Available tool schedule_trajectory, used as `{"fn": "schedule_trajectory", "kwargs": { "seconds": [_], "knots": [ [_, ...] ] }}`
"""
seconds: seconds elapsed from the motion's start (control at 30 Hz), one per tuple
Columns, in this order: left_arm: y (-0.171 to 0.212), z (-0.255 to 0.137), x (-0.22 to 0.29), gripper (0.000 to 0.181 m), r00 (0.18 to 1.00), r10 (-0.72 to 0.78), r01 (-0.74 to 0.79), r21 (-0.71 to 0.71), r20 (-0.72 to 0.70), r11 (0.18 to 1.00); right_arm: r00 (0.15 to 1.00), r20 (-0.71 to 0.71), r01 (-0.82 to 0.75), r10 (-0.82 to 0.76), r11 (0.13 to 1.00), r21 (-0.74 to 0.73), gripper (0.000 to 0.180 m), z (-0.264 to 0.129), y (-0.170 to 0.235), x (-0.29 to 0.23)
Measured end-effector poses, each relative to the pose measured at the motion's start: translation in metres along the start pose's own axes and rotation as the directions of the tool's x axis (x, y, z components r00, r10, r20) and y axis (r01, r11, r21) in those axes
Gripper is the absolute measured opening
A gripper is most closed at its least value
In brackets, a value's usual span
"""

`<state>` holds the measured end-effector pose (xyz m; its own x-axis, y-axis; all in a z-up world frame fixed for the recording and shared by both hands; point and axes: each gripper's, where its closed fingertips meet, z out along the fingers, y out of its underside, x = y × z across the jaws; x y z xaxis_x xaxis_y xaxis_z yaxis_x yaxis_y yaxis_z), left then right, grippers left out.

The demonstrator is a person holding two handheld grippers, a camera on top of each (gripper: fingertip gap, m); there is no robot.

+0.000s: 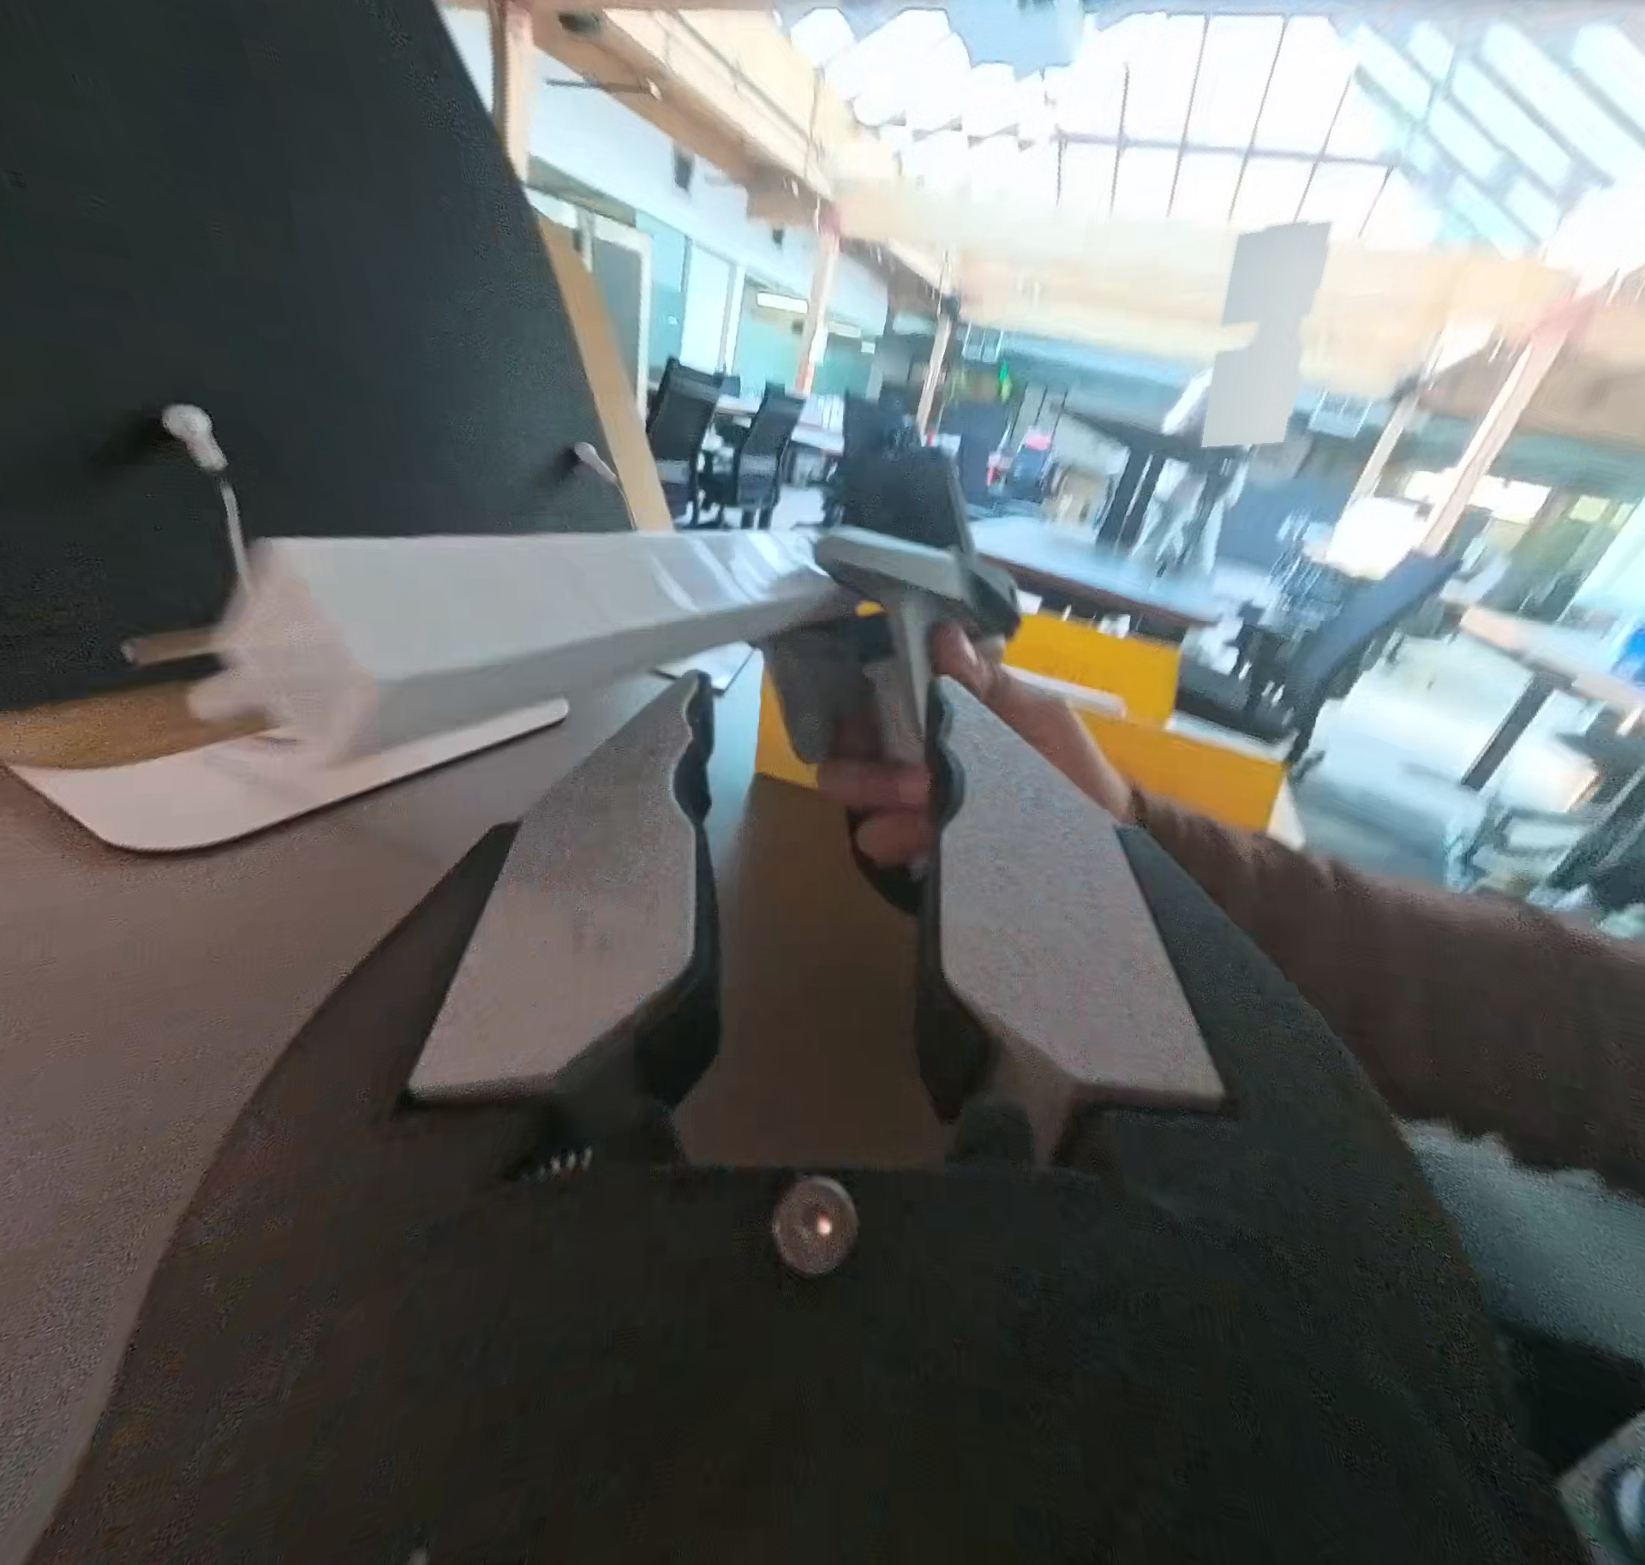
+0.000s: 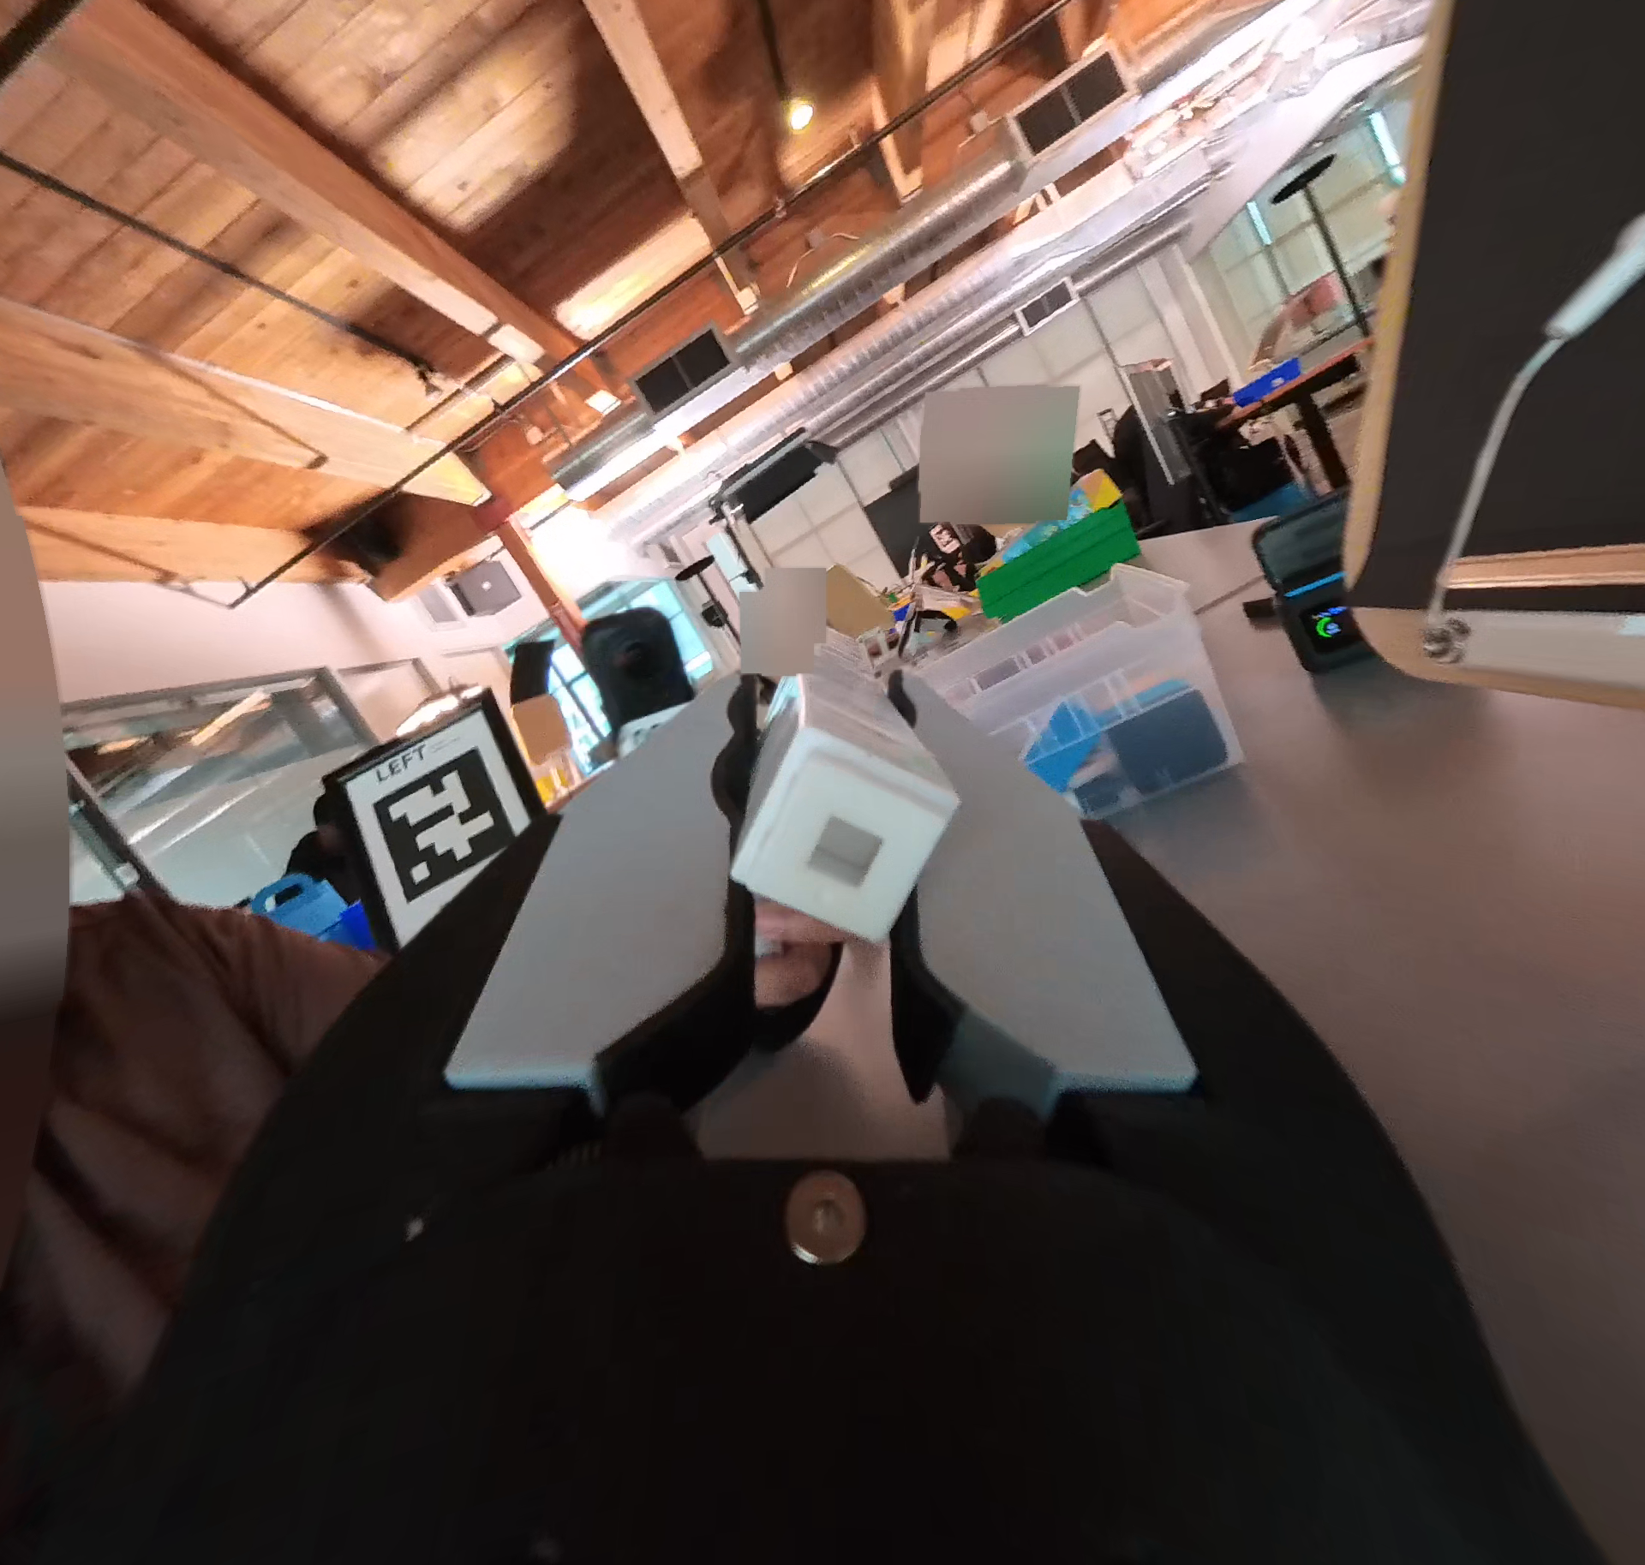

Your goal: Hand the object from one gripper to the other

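My right gripper (image 2: pixel 823 775) has its 2 fingers clenched on the white bar (image 2: pixel 841 819), square hollow end toward my camera, held up off the grey worktop (image 2: pixel 1389 855). My left gripper (image 1: pixel 823 752) is spread wide, nothing between its fingers. From the left view, the white bar (image 1: pixel 534 606) runs across in the air, gripped at its right end by the right gripper (image 1: pixel 899 614). Clear plastic bin (image 2: pixel 1130 703) sits on the worktop beyond.
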<state>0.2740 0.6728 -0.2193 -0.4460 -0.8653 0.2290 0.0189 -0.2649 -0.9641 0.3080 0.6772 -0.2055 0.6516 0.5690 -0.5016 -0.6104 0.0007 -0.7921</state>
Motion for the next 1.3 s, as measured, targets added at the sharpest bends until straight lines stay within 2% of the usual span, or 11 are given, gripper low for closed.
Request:
{"fn": "schedule_trajectory", "kwargs": {
  "seconds": [0.23,0.33,0.4,0.5,0.57,0.73,0.9,1.03,1.17,1.23,1.3],
  "knots": [
    [-0.005,-0.004,-0.004,0.058,0.986,-0.152,0.154,0.028,-0.060,0.988,0.984,0.085,0.157,-0.154,0.987,-0.033,0.027,0.013,0.009,-0.025],
    [-0.022,-0.010,-0.005,0.030,0.989,-0.131,0.139,0.127,-0.068,0.982,0.980,0.096,0.183,-0.175,0.979,-0.090,0.026,0.018,0.020,-0.027],
    [-0.026,-0.013,-0.004,0.027,0.989,-0.116,0.127,0.136,-0.088,0.982,0.979,0.098,0.189,-0.178,0.975,-0.115,0.027,0.020,0.025,-0.027],
    [-0.027,-0.015,-0.006,0.021,0.998,-0.016,0.021,0.090,-0.059,0.996,0.990,0.037,0.139,-0.135,0.979,-0.146,0.057,0.020,0.026,-0.015],
    [-0.035,-0.018,-0.014,0.019,0.998,0.068,-0.068,0.070,-0.003,0.995,0.992,-0.013,0.119,-0.122,0.979,-0.165,0.067,0.015,0.026,-0.003],
    [-0.034,-0.023,-0.034,0.019,0.964,0.253,-0.238,-0.155,0.085,0.959,0.945,-0.213,0.188,-0.250,0.943,-0.273,0.075,0.001,0.027,0.030],
    [-0.009,-0.022,-0.043,0.019,0.929,0.357,-0.288,-0.419,0.095,0.861,0.811,-0.302,0.354,-0.501,0.832,-0.428,0.080,0.003,0.036,0.040],
    [0.015,-0.015,-0.039,0.019,0.947,0.313,-0.219,-0.564,0.075,0.796,0.671,-0.262,0.485,-0.694,0.678,-0.553,0.070,0.017,0.054,0.033],
    [0.022,-0.005,-0.031,0.019,0.955,0.293,-0.205,-0.614,0.044,0.762,0.472,-0.227,0.560,-0.852,0.489,-0.669,0.021,0.021,0.062,0.036],
    [0.015,0.000,-0.029,0.019,0.949,0.311,-0.223,-0.591,0.050,0.775,0.457,-0.257,0.559,-0.852,0.499,-0.662,0.021,0.020,0.055,0.034],
    [0.000,0.001,-0.029,0.030,0.937,0.338,-0.245,-0.526,0.088,0.815,0.529,-0.346,0.503,-0.775,0.615,-0.608,0.020,0.015,0.043,0.036]
  ]
}}
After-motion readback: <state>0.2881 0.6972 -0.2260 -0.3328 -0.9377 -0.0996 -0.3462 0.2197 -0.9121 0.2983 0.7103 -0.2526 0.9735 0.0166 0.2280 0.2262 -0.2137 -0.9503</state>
